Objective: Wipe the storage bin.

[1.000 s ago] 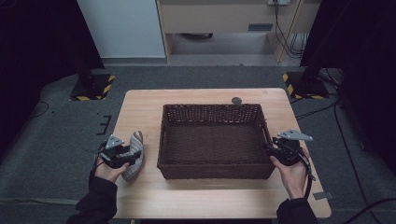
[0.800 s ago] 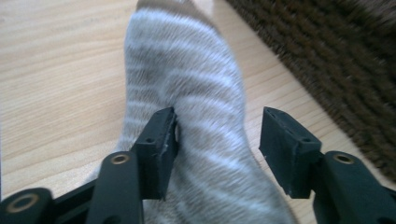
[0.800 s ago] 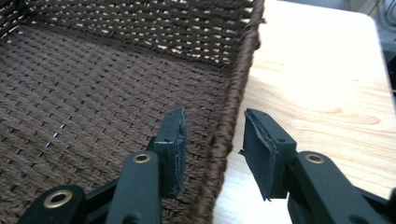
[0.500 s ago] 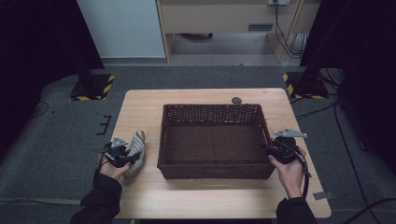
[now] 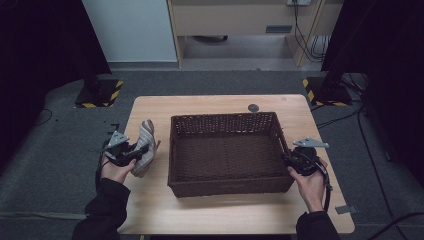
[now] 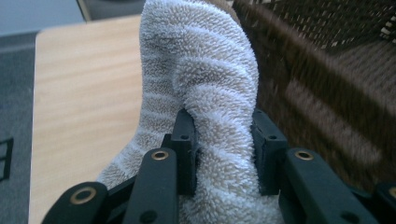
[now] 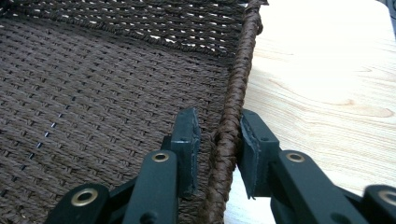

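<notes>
You are gripping the striped towel [image 6: 205, 93] in your left hand-held gripper [image 5: 131, 154] beside the wicker basket [image 5: 227, 186] on the desk [image 5: 210, 215], your right hand-held gripper [image 7: 217, 154] having just been closing, rim between, so the drop-in is remaining.

The towel [image 6: 205, 93] is looped terry cloth, fluffy and matt, in pale grey and beige stripes. The basket [image 7: 93, 84] is tightly woven dark brown wicker with a thick braided rim, rough and faintly sheened. The table [image 5: 220, 215] is pale wood with visible grain and a smooth satin finish; the gripper jaws are matt black plastic with brass-coloured rivets.
</notes>
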The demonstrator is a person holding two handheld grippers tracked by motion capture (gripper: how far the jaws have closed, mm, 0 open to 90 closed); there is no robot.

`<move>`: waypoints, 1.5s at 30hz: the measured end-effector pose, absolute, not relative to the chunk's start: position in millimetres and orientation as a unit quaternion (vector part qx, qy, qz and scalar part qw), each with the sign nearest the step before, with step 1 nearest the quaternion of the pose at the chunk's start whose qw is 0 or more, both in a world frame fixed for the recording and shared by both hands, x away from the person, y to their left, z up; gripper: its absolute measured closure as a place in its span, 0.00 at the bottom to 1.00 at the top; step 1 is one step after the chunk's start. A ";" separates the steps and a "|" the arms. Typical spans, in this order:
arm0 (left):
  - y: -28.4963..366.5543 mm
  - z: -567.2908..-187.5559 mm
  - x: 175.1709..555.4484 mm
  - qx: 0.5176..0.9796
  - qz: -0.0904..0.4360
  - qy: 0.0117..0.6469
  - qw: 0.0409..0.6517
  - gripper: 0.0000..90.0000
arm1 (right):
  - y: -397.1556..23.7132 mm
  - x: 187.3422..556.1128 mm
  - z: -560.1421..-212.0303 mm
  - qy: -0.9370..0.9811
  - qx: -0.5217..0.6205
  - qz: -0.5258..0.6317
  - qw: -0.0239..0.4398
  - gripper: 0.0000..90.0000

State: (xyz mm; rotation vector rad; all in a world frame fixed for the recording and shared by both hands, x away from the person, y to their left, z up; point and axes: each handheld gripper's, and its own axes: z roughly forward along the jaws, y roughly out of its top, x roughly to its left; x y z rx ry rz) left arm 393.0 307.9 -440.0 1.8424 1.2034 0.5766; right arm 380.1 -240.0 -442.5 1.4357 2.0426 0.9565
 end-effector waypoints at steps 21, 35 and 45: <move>275.9 -450.7 448.6 0.751 0.226 0.452 0.425 0.75 | -233.5 375.8 -441.9 0.756 0.505 0.349 0.227 0.78; 272.9 -487.4 451.0 0.774 0.178 0.472 0.384 0.75 | -233.4 375.4 -442.3 0.756 0.505 0.349 0.228 0.77; 281.9 -438.1 432.2 0.764 0.192 0.428 0.443 0.75 | -233.4 375.3 -442.4 0.756 0.505 0.349 0.228 0.77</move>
